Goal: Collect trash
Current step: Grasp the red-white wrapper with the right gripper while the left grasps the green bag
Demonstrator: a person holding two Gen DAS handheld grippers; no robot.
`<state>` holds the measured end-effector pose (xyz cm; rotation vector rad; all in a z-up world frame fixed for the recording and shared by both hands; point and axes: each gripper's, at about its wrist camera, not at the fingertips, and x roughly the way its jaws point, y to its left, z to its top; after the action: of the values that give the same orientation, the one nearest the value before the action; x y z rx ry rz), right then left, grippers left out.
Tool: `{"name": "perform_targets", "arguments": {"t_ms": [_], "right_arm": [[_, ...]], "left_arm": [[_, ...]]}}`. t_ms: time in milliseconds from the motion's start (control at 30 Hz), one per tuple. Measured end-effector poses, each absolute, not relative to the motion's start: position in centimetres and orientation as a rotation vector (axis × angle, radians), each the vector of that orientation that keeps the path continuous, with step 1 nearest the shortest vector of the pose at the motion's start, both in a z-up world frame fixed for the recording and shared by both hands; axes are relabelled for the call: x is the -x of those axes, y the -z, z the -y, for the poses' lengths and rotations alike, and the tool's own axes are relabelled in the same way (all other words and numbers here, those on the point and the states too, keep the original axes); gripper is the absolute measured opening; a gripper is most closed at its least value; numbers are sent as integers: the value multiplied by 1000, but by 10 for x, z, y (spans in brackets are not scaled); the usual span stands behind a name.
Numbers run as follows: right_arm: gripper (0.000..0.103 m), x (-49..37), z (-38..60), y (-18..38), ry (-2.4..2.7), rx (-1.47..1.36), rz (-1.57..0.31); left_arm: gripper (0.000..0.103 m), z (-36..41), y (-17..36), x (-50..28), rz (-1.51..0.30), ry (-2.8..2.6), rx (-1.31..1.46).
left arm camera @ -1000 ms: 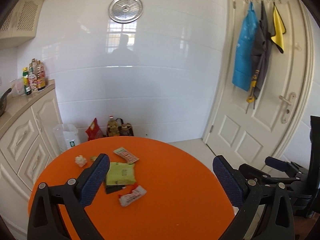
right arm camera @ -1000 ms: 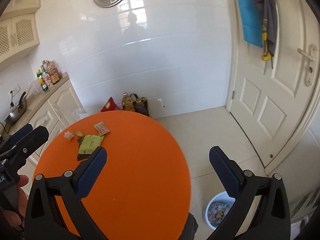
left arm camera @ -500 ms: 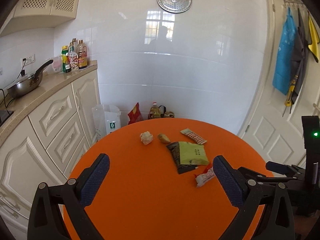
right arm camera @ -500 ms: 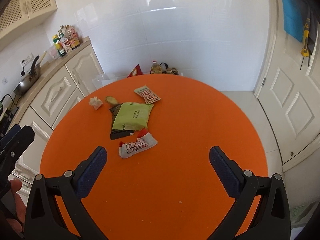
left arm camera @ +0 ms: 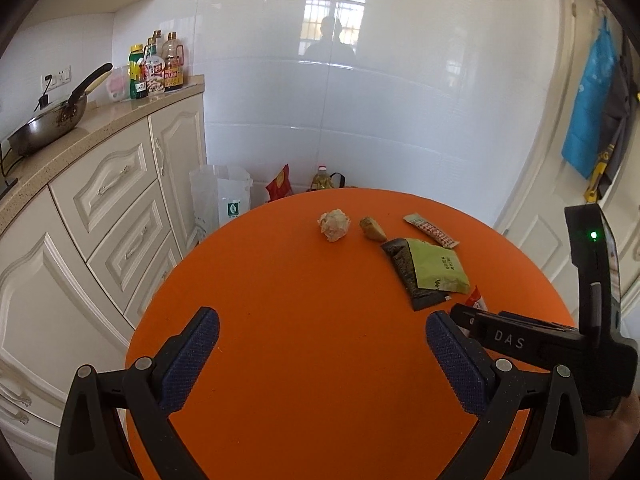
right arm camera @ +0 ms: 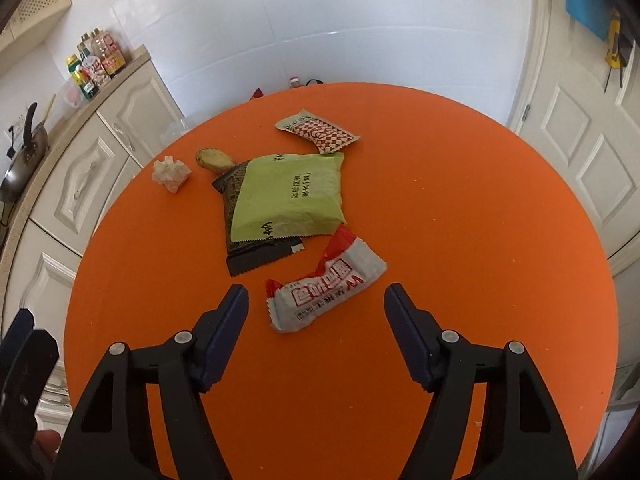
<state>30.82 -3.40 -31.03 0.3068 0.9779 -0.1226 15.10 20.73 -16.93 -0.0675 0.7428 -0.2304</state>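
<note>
Red-and-white wrapper (right arm camera: 326, 286) lies flat on the orange worktop (right arm camera: 460, 240), just ahead of the right gripper (right arm camera: 316, 308) & roughly between its two fingers; pads not touching it. Right gripper's jaws are closing, still apart, wrapper in the gap but clear of both pads.

Just behind it: green packet (right arm camera: 290, 196) lying partly on top of a black packet (right arm camera: 256, 254), whose serrated end sticks out toward the gripper. Red-and-white wrapper's red end nearly touches the green packet's corner. Further back, a checkered red/cream sachet (right arm camera: 320, 132) near the green packet's far edge. To the left of the pile, a brownish food scrap (right arm camera: 212, 158) touching the black packet's far end, & a crumpled tissue ball (right arm camera: 171, 174) beside that, apart from the rest.

Left gripper (left arm camera: 320, 340) hovers over bare worktop, jaws wide apart, nothing between them. In its view the right gripper's black body (left arm camera: 520, 340) sits at right, over the wrapper.

Around: cream cabinets (left arm camera: 100, 208) w/ pan (left arm camera: 52, 120) & bottles (left arm camera: 156, 68) on top, at left.
</note>
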Motion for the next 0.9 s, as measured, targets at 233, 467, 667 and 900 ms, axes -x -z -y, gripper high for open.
{"name": "perform_targets", "arguments": {"t_ms": [233,467,667,900], "right_arm": [[41,-325,20,319,160,-217,-989],[20,-312,49,321,88,-213,-978],[18,-301,71,322,61,-229,-964],[18,-285,104,314,51,-282,-921]], "left_arm": [[102,-211,176,-166,-745,244,86],[102,-198,180,-184,-746,263,57],[102,-172,181,-195,-747,283,12],[102,-122,179,-219,-747,316,-52]]}}
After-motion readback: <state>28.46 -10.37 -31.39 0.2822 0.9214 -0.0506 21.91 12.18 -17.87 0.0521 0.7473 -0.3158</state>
